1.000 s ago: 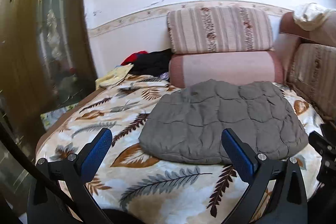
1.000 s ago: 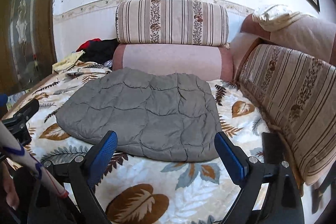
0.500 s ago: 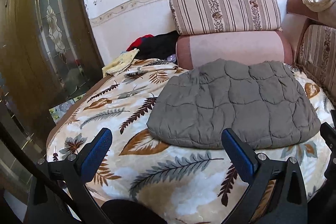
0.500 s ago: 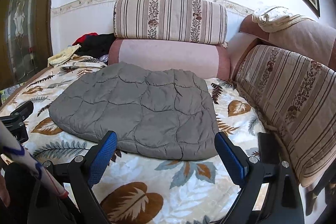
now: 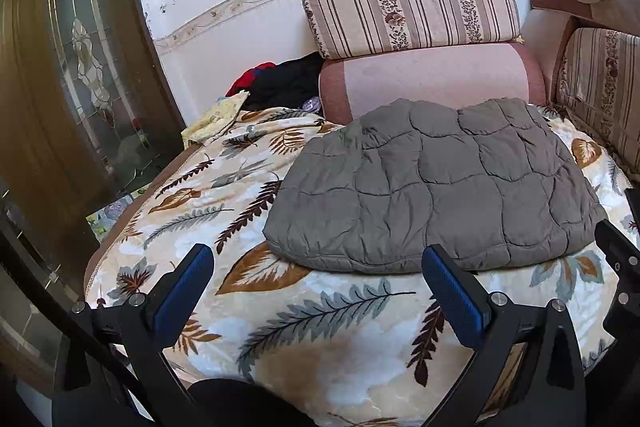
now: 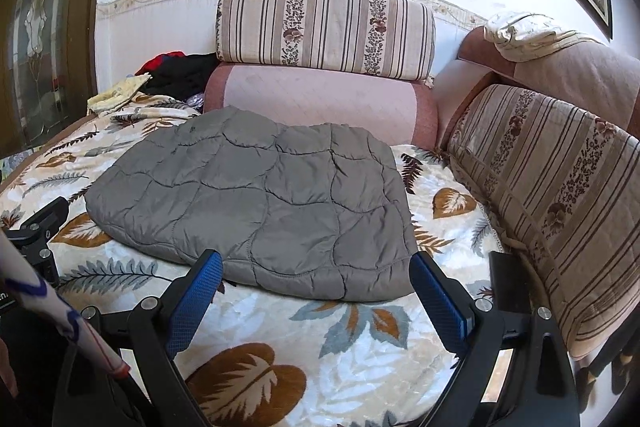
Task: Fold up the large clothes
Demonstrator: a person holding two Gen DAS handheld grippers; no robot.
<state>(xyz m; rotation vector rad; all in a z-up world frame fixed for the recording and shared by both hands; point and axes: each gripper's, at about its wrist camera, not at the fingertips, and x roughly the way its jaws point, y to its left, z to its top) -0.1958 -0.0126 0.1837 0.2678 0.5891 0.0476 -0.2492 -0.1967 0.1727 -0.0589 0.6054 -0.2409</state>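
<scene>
A grey quilted garment [image 5: 432, 183] lies folded into a flat pad on the leaf-patterned blanket [image 5: 312, 315]; it also shows in the right wrist view [image 6: 260, 203]. My left gripper [image 5: 316, 291] is open and empty, held above the blanket just in front of the garment's near edge. My right gripper [image 6: 316, 295] is open and empty, its blue fingertips [image 6: 196, 291] close to the garment's near edge without touching it. Part of the other gripper shows at the frame edge in each view.
Striped and pink cushions [image 6: 324, 27] stand behind the garment, and a striped sofa back [image 6: 552, 187] runs along the right. A pile of red, black and yellow clothes [image 5: 276, 83] lies at the back left. A wooden door with glass [image 5: 80, 67] is on the left.
Both grippers have drawn back and risen a little from the garment, so more blanket shows in front. The garment has not moved. Both grippers stay open.
</scene>
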